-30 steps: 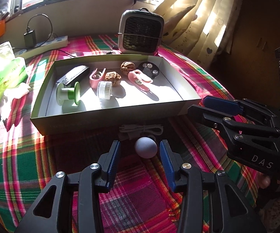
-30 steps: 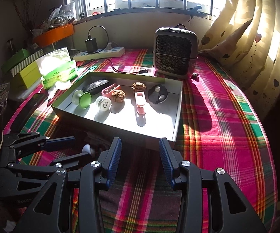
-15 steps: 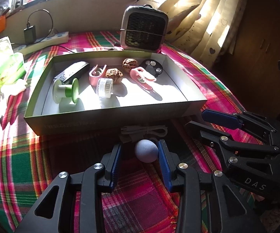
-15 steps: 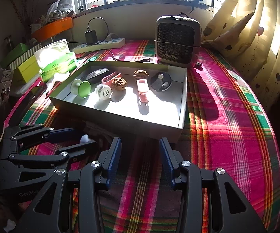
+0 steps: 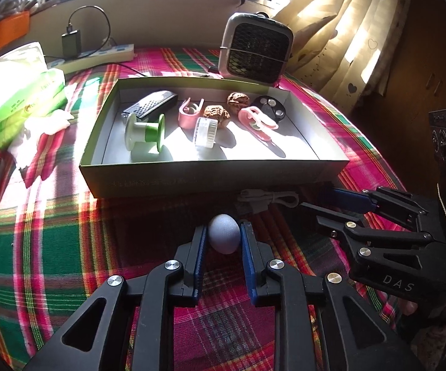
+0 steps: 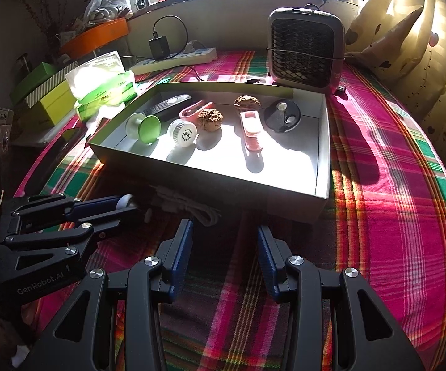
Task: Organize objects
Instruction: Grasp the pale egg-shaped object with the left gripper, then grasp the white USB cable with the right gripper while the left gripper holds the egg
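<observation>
Since a second ago your left gripper (image 5: 223, 241) has been closing its jaws, and its blue pads now press both sides of the grey egg-shaped ball (image 5: 225, 237), low over the plaid cloth (image 5: 53, 241). From that grip the open cardboard box (image 5: 210, 176) lies straight ahead, its near wall just beyond, long axis crosswise. Your right gripper (image 6: 223, 256) hangs half-open and empty; a coiled white cable (image 5: 266, 199) lies between ball and box.

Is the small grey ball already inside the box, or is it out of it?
Out. The grey ball sits on the plaid cloth before the box, between the blue pads of the left gripper, whose jaws have just been closing on it.
</observation>
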`<state>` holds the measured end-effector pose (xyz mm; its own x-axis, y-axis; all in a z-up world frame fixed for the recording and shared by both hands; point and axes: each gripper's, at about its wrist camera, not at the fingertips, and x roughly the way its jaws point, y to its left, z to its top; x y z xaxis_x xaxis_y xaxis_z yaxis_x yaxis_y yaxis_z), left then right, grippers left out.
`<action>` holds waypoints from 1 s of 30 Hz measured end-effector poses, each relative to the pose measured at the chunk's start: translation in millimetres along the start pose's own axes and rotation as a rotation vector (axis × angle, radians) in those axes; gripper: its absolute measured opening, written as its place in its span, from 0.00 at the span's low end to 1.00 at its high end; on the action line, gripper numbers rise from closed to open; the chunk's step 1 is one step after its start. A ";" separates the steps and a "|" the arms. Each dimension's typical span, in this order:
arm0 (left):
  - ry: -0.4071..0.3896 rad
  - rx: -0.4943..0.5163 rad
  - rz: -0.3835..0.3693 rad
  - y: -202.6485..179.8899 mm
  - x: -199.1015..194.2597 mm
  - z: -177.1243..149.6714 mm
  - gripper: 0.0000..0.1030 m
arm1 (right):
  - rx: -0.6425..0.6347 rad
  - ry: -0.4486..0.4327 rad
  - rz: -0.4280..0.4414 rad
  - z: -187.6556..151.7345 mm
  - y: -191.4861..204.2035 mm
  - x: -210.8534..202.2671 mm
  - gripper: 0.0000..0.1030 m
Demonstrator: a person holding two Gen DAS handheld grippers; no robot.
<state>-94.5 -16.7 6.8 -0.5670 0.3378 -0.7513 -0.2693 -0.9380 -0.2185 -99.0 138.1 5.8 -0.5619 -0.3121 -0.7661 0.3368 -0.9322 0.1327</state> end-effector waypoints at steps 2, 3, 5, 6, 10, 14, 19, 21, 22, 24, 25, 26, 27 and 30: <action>-0.002 -0.013 0.008 6.1 -3.1 -1.3 0.19 | -0.008 0.007 0.022 1.8 2.3 3.3 0.41; -0.004 -0.022 0.014 9.2 -4.8 -2.0 0.19 | -0.016 0.007 0.029 2.7 4.3 4.4 0.41; -0.008 -0.035 0.022 14.8 -6.9 -2.9 0.19 | -0.040 0.010 0.037 4.8 8.2 8.2 0.41; -0.009 -0.040 0.025 17.3 -7.8 -3.5 0.19 | -0.047 0.008 0.032 5.9 9.6 9.6 0.41; -0.014 -0.055 0.029 25.4 -10.9 -4.9 0.19 | -0.068 0.011 0.050 8.5 14.1 12.3 0.41; -0.016 -0.065 0.029 30.7 -12.6 -6.1 0.19 | -0.106 0.024 0.087 5.4 22.1 11.2 0.41; -0.019 -0.077 0.026 37.1 -14.5 -6.8 0.19 | -0.153 0.040 0.141 -0.7 33.4 8.4 0.41; -0.020 -0.078 0.025 38.6 -15.0 -6.9 0.19 | -0.166 0.049 0.178 -2.0 37.3 7.3 0.41; -0.021 -0.079 0.025 39.0 -15.3 -7.3 0.19 | -0.177 0.051 0.192 -2.6 39.6 6.9 0.41; -0.021 -0.081 0.026 40.0 -15.8 -7.4 0.19 | -0.203 0.056 0.203 -2.9 43.5 7.3 0.41; -0.022 -0.083 0.023 40.6 -15.9 -7.6 0.19 | -0.207 0.048 0.191 -1.7 43.9 7.7 0.41; -0.023 -0.086 0.022 41.2 -16.2 -7.9 0.19 | -0.198 0.040 0.181 -0.2 42.6 8.3 0.41; -0.022 -0.088 0.021 41.5 -16.1 -7.9 0.19 | -0.180 0.040 0.172 1.9 41.0 10.1 0.41; -0.023 -0.090 0.021 41.9 -16.3 -7.8 0.19 | -0.172 0.036 0.145 7.8 41.9 15.7 0.41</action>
<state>-90.5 -62.2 5.0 -0.5894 0.3190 -0.7422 -0.1873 -0.9477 -0.2586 -99.6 92.7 4.3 -0.4718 -0.4313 -0.7690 0.5382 -0.8317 0.1363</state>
